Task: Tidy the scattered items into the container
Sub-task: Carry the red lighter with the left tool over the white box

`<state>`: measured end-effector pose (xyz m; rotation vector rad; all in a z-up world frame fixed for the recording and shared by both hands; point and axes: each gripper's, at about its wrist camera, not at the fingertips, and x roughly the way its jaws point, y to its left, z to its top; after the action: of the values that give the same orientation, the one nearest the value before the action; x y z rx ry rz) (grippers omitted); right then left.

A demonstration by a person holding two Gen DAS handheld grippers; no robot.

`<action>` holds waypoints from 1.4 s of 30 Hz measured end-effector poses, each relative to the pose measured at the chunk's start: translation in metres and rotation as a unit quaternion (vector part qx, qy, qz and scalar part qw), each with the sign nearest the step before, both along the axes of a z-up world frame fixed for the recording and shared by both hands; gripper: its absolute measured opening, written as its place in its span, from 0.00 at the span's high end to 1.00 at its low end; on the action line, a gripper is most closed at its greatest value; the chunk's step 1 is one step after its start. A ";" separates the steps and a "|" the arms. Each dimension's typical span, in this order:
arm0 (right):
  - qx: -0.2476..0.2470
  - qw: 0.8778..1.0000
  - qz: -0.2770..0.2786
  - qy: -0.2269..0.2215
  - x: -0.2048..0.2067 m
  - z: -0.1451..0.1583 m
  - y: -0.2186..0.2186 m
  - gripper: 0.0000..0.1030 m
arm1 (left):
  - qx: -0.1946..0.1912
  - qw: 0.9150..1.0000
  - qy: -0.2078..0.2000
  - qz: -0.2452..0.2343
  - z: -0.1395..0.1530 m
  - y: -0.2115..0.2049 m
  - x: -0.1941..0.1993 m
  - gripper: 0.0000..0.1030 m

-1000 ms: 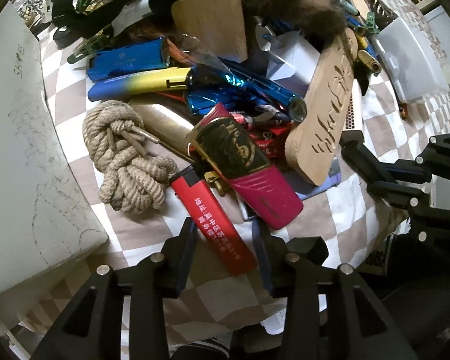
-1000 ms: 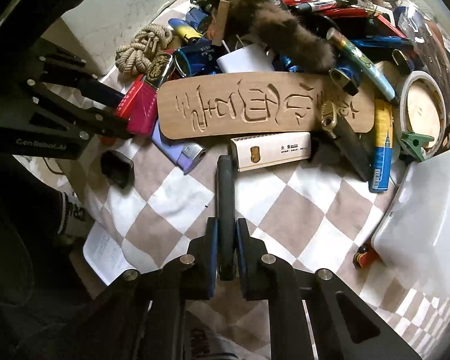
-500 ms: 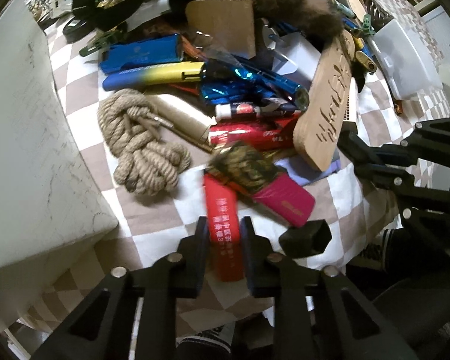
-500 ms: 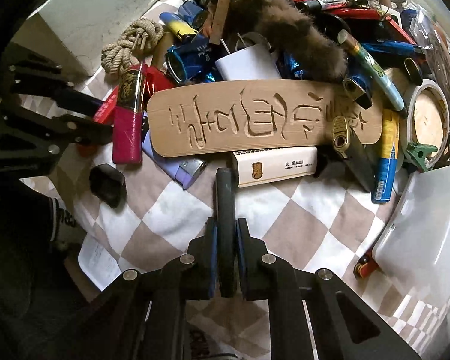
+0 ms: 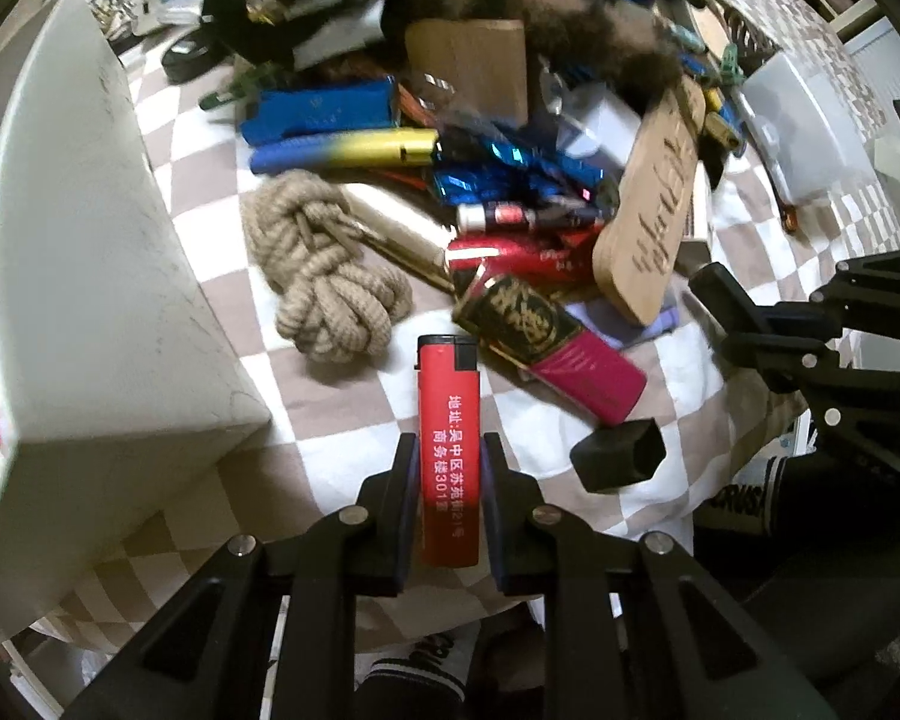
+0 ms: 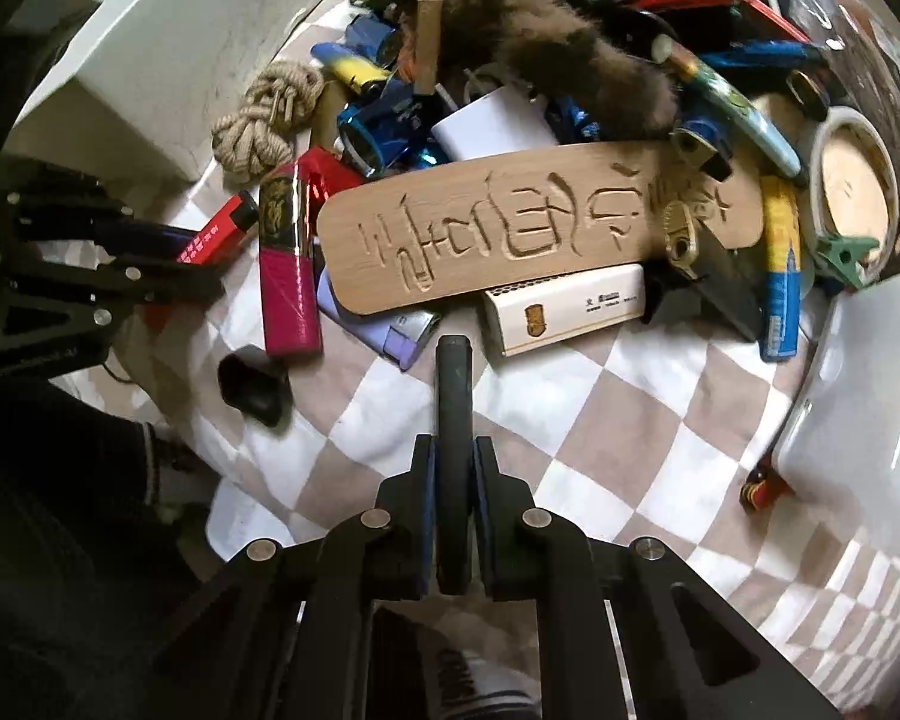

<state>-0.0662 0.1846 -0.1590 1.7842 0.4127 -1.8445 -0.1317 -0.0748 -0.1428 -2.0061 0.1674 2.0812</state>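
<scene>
Gripping the red lighter (image 5: 448,450) in my left jaws, just closed, clear of the checked cloth (image 5: 342,420), I judged the white container (image 5: 90,300) next; right jaws clamped a black rod (image 6: 453,420).

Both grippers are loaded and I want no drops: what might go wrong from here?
The left gripper pinches the red lighter near its lower end, so most of it sticks out and could pivot or slip. The right gripper holds a thin black stick the same way. The white box stands close enough to clip.
</scene>
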 end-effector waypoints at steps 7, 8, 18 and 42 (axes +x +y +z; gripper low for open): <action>-0.034 0.999 -0.025 0.028 -0.012 0.033 0.008 0.88 | 0.010 0.999 0.041 0.007 0.027 -0.028 -0.024 0.81; -0.038 0.998 -0.028 0.032 -0.014 0.038 0.010 0.88 | 0.011 0.999 0.047 0.007 0.033 -0.028 -0.024 0.81; -0.060 0.993 -0.070 0.073 -0.038 0.053 -0.012 0.88 | 0.026 0.994 0.101 0.023 0.062 0.119 0.058 0.81; -0.126 0.974 -0.134 0.129 -0.076 0.142 -0.004 0.88 | 0.034 0.966 0.229 0.119 0.132 0.052 0.042 0.81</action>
<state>-0.1424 0.1802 -0.0166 1.4926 0.0240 -2.2157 -0.0897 -0.0223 -0.0111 -1.5377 -0.0689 2.6361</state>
